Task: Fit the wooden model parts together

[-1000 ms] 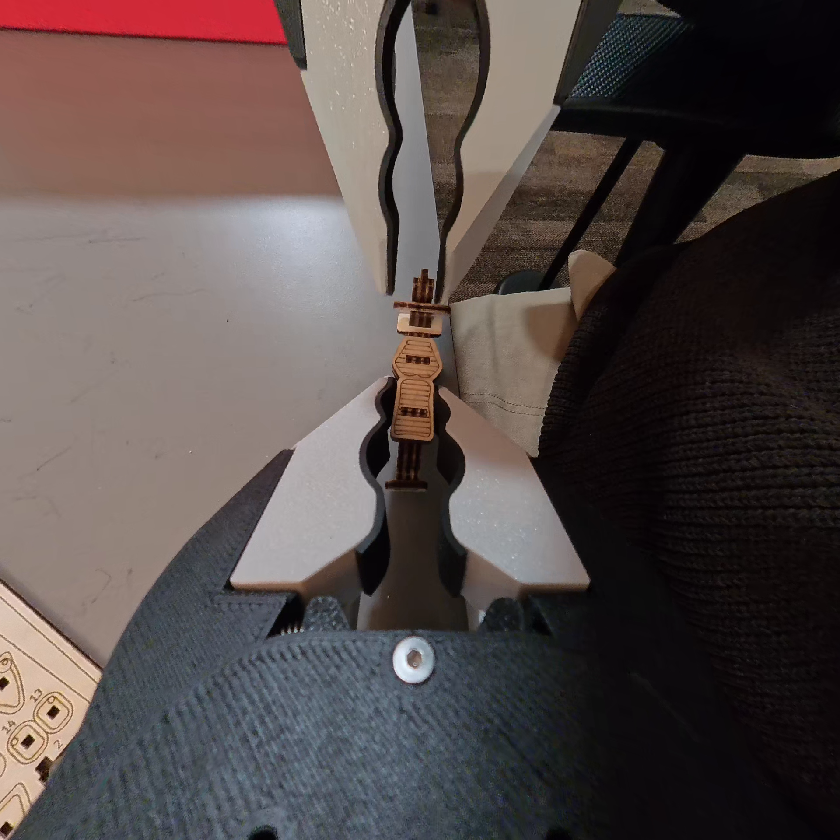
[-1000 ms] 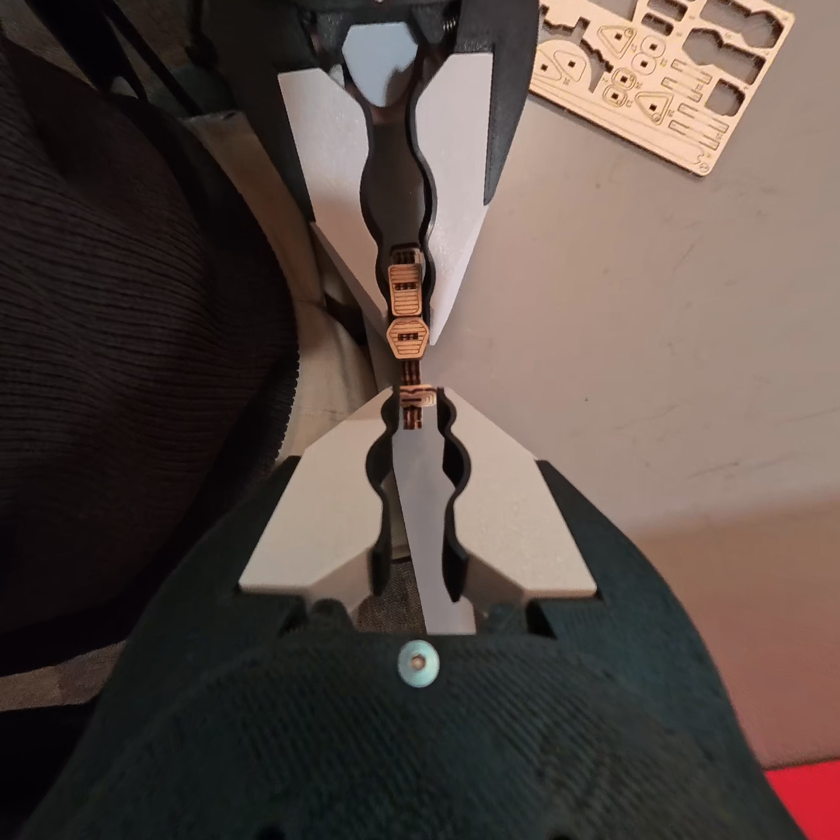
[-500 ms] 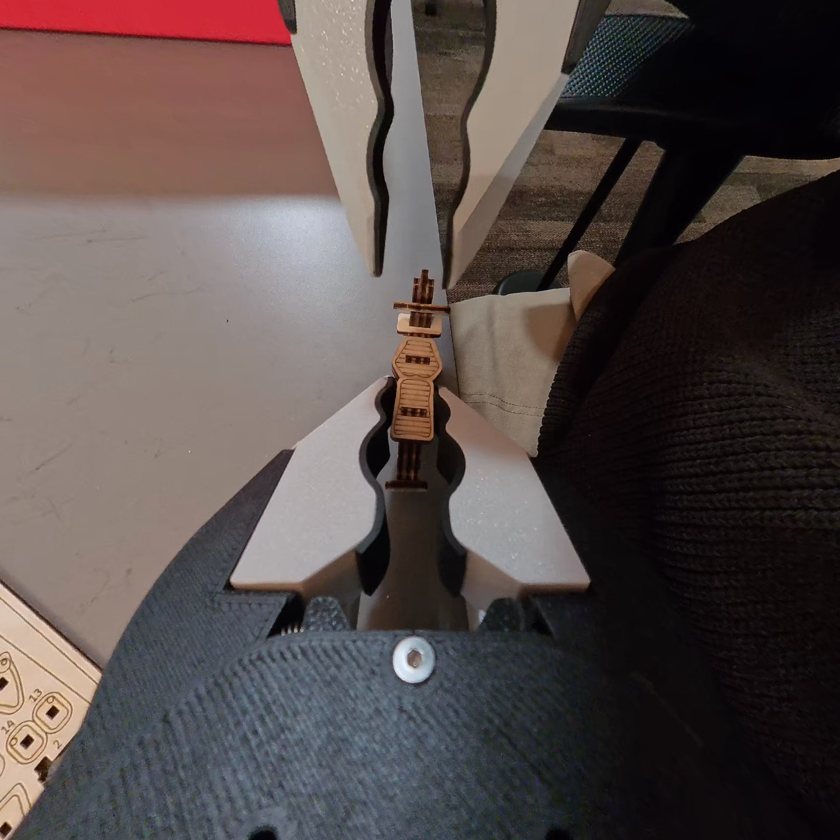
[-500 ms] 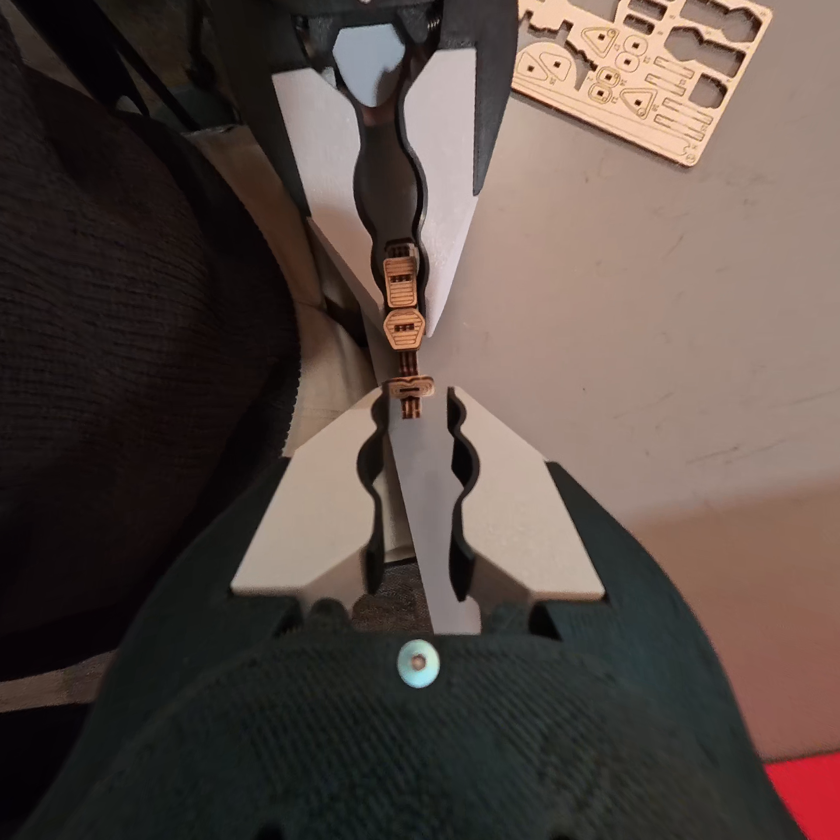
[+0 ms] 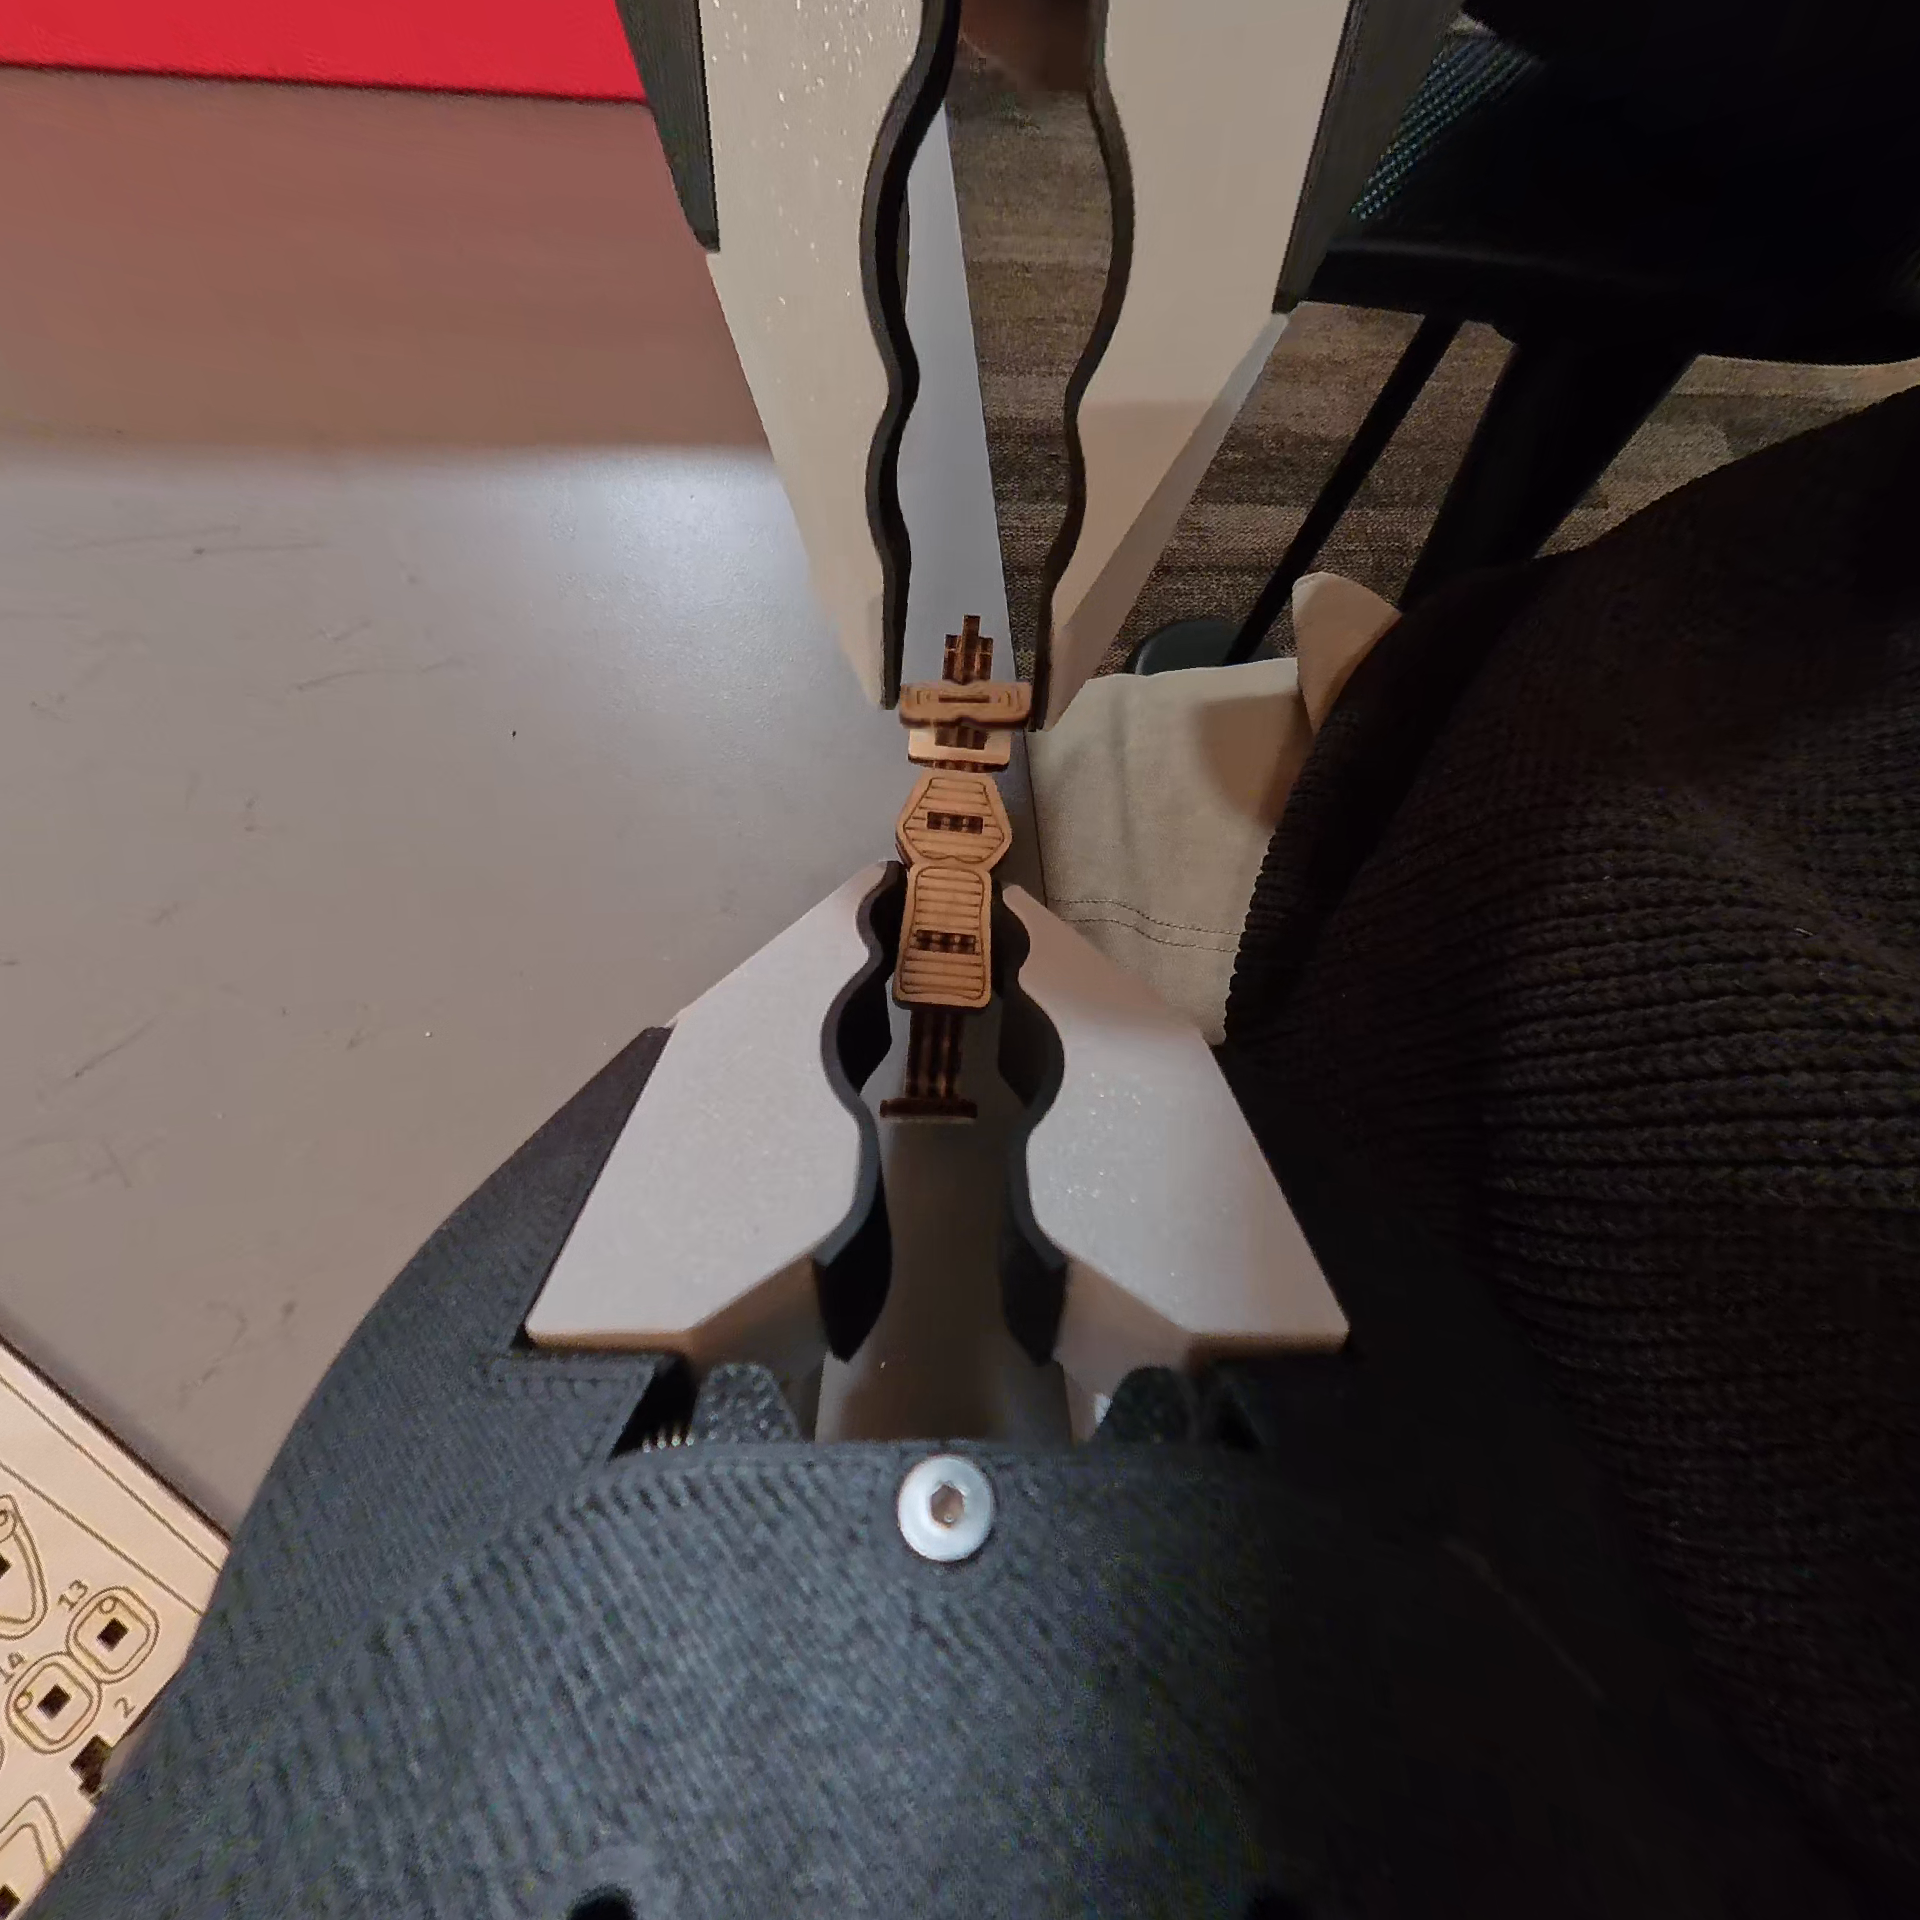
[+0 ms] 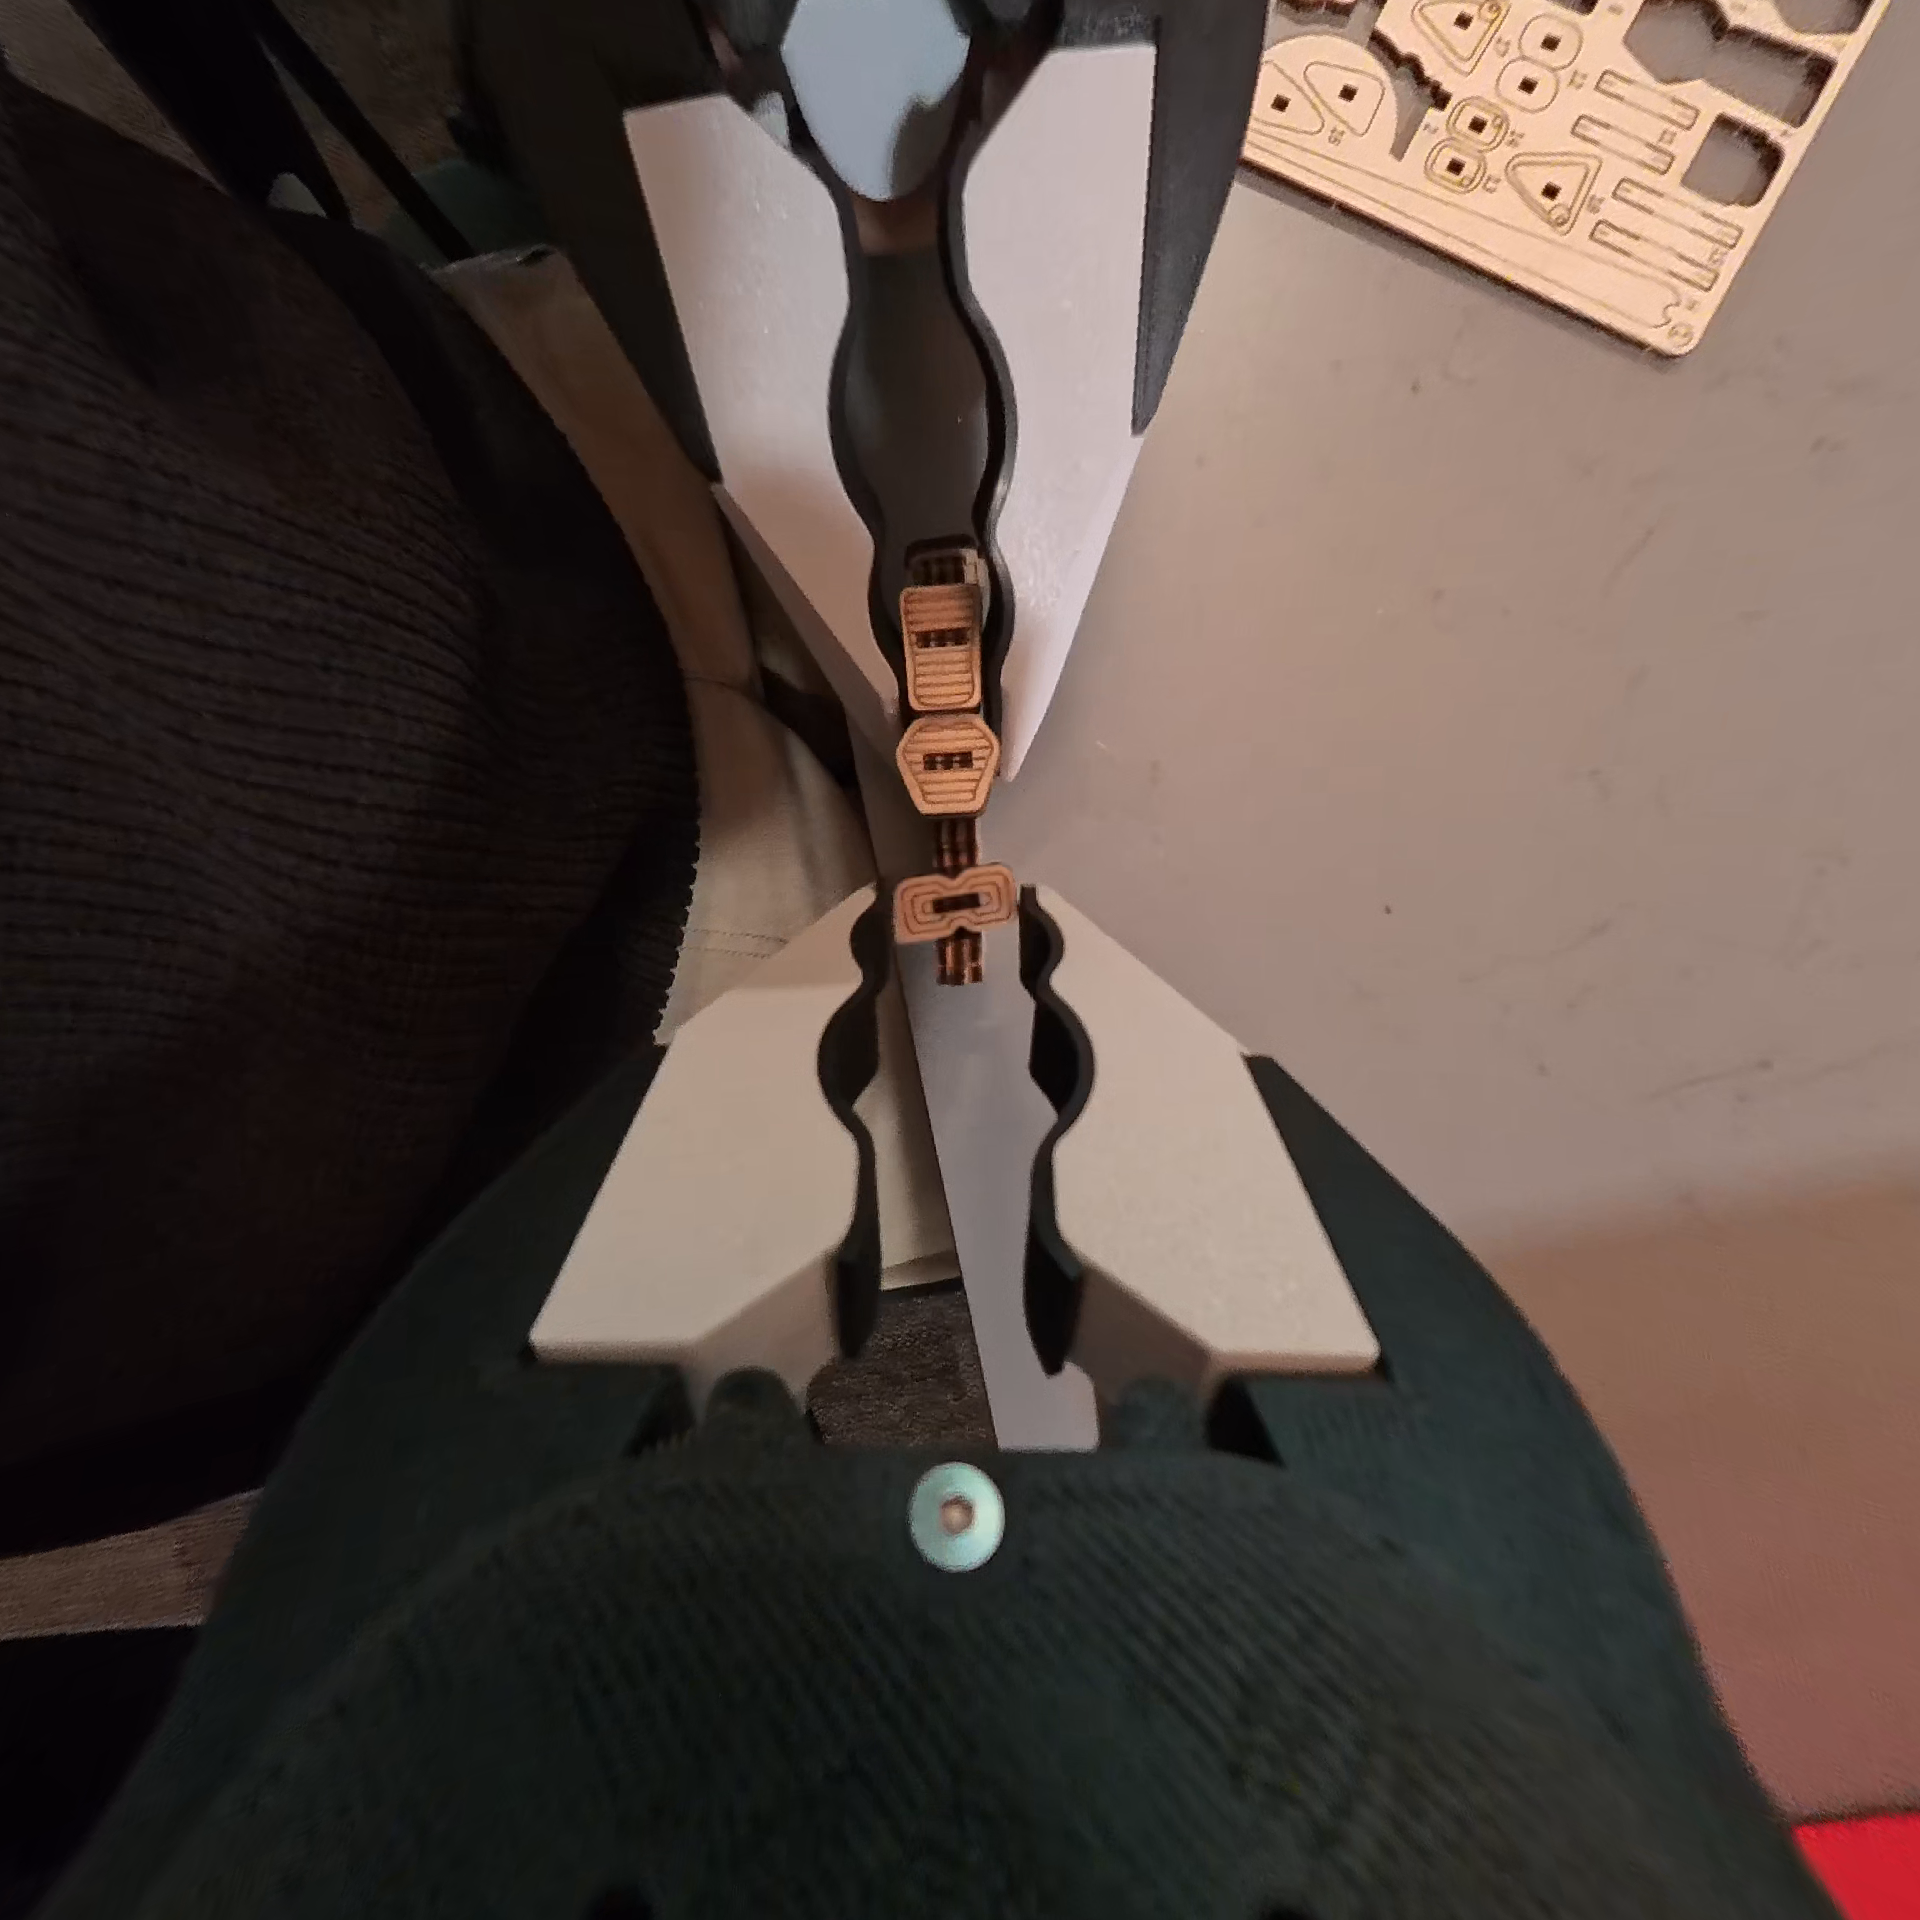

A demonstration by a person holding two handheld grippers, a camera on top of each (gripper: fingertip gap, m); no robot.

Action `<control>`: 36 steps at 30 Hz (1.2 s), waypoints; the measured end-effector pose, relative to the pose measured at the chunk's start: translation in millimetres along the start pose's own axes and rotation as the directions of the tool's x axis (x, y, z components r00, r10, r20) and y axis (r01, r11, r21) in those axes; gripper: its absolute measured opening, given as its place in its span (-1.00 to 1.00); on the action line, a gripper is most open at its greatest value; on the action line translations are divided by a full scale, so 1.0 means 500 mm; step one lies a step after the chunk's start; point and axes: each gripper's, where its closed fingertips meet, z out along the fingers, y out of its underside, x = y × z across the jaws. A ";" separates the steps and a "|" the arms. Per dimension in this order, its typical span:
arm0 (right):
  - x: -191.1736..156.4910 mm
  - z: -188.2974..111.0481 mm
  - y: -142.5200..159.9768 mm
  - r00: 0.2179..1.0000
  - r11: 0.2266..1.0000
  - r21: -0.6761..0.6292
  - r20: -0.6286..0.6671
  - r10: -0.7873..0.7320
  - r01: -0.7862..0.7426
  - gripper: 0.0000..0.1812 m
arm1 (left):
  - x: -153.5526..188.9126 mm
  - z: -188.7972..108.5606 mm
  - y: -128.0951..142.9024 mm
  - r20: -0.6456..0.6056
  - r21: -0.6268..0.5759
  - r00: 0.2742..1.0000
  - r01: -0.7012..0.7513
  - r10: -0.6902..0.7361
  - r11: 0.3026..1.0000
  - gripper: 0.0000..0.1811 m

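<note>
Directly over the grey table's (image 5: 312, 831) edge, the left gripper (image 5: 948, 914) clamps narrowly on the wooden model (image 5: 948, 883), pointing it at the right gripper (image 6: 956, 914). The right gripper's tips flank the small oval piece (image 6: 954, 906) on the model's stem with a slight gap; whether they grip is unclear. A wooden parts sheet (image 6: 1558, 135) is cropped at the frame corner.

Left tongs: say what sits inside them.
The wooden model, gripped between the left tongs by its long ribbed plate; its slatted stem runs back between them. Its underside is hidden.
</note>
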 end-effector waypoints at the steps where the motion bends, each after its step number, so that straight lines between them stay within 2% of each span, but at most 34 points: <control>1: 0.000 -0.001 -0.002 1.000 1.000 0.000 -0.004 -0.002 0.002 -0.74 | 0.000 0.000 0.000 0.000 0.000 1.000 0.000 0.000 1.000 -0.85; 22: 0.005 0.006 0.003 0.996 0.995 -0.097 -0.083 -0.026 0.018 -0.73 | 0.000 0.000 -0.001 0.005 0.002 1.000 -0.002 0.002 1.000 -0.84; 32: 0.004 0.004 0.000 0.995 0.995 -0.096 -0.095 -0.033 0.024 -0.78 | 0.000 0.000 -0.001 0.004 0.001 1.000 -0.003 0.003 1.000 -0.84; 36: 0.005 0.003 0.001 0.995 0.995 -0.093 -0.095 -0.030 0.022 -0.70 | 0.000 0.000 0.000 0.003 0.001 1.000 -0.002 0.002 1.000 -0.85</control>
